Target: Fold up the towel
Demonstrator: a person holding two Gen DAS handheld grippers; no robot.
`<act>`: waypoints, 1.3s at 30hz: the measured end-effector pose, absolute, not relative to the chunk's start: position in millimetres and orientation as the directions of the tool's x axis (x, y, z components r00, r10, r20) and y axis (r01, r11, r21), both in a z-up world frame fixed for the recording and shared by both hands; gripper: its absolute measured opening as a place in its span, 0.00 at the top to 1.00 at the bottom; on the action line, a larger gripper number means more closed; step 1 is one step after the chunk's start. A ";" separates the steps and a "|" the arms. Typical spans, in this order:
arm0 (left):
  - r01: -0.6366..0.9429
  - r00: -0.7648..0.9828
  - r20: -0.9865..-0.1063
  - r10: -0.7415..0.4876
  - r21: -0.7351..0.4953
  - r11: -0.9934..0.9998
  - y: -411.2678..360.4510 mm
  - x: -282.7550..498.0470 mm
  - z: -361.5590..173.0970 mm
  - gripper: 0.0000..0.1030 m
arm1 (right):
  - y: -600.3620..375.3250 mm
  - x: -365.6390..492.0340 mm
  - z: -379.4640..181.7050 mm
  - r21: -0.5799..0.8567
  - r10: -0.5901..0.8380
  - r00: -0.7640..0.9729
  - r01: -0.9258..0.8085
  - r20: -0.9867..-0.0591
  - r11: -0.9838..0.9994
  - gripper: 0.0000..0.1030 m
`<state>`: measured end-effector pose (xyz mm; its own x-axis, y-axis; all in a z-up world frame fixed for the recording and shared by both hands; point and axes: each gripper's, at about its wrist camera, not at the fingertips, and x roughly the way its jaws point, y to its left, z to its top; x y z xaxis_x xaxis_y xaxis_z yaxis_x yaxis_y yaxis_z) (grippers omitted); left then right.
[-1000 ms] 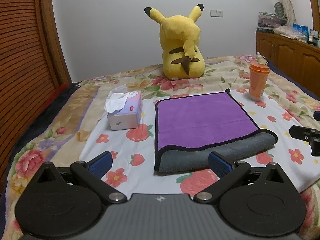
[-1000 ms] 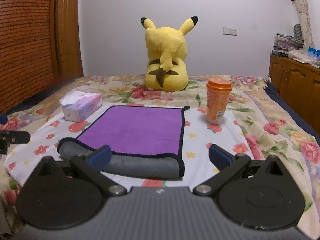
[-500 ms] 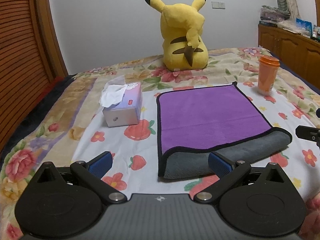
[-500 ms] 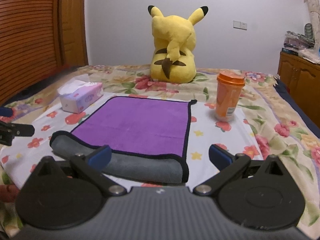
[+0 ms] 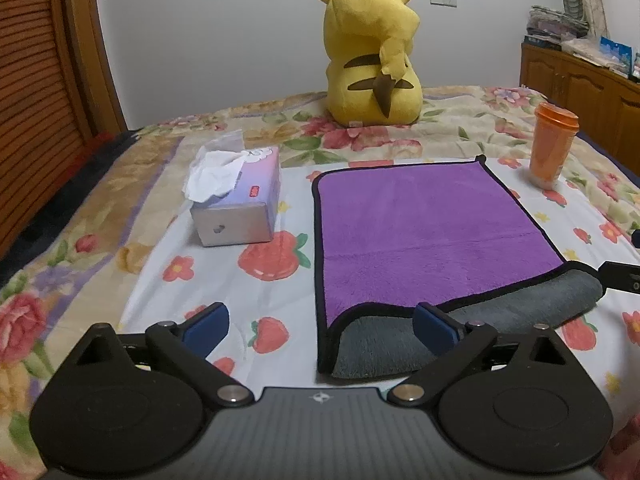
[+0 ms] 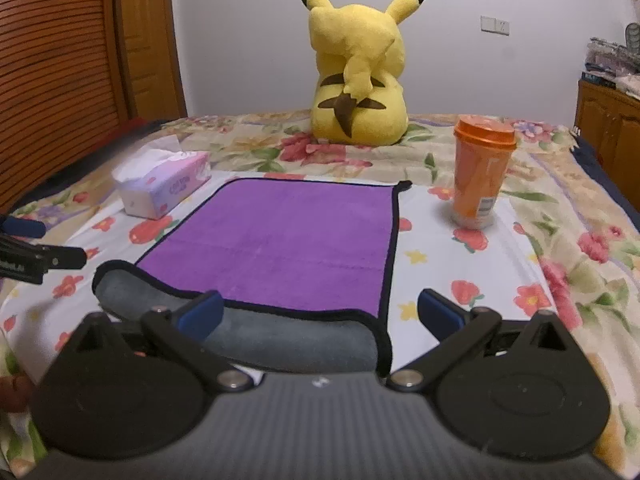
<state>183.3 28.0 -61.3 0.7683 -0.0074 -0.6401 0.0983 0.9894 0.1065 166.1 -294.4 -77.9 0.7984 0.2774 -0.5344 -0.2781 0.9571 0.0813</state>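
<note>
Both tongs are held wide apart with nothing between their blue pads. The left gripper (image 5: 320,326) is set low before the near left corner of the purple microfibre towel with black piping and grey underside (image 5: 424,232), and the right gripper (image 6: 320,312) is set before the near right corner (image 6: 382,344). Compared with the views of a second ago, the towel is seen larger and closer in both cameras, and the rolled grey near edge now lies level with the inner pad of each gripper, so an approach to the two near corners can be judged to have been made. The towel itself has not been shifted: it lies flat on the flower-and-strawberry printed bedspread (image 5: 276,288), only its near edge curled up with the grey side shown. The fold proper appears not to have been begun, and a closing of each gripper on a corner would be called for next. From the left wrist view the towel's left border and the white-and-lilac tissue box (image 5: 236,200) just beside it are shown plainly. From the right wrist view the right border, the small hanging loop at the far corner (image 6: 404,185) and the orange lidded plastic cup (image 6: 480,172) near that side are given more fully. The yellow plush toy (image 6: 356,68) beyond the far edge is seen in both.
</note>
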 end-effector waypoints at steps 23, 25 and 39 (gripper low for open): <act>0.145 0.678 -0.729 -0.092 0.009 0.989 35.2 214.3 -89.3 0.39 | -313.3 211.1 -107.3 0.198 0.336 0.682 -0.276 -0.650 0.941 0.18; 0.151 0.670 -0.736 -0.097 0.008 0.988 34.7 215.0 -91.2 0.43 | -315.1 213.8 -109.7 0.217 0.353 0.665 -0.281 -0.658 0.935 0.22; 0.155 0.631 -0.769 -0.103 -0.005 0.988 35.5 216.6 -103.0 0.59 | -320.1 219.3 -113.1 0.284 0.417 0.595 -0.309 -0.687 0.908 0.48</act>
<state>216.6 35.5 -103.0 0.6307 -0.1029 -0.7691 0.1552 0.9879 -0.0049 219.3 -320.1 -113.1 0.5953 0.4174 -0.6865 -0.3089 0.9077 0.2840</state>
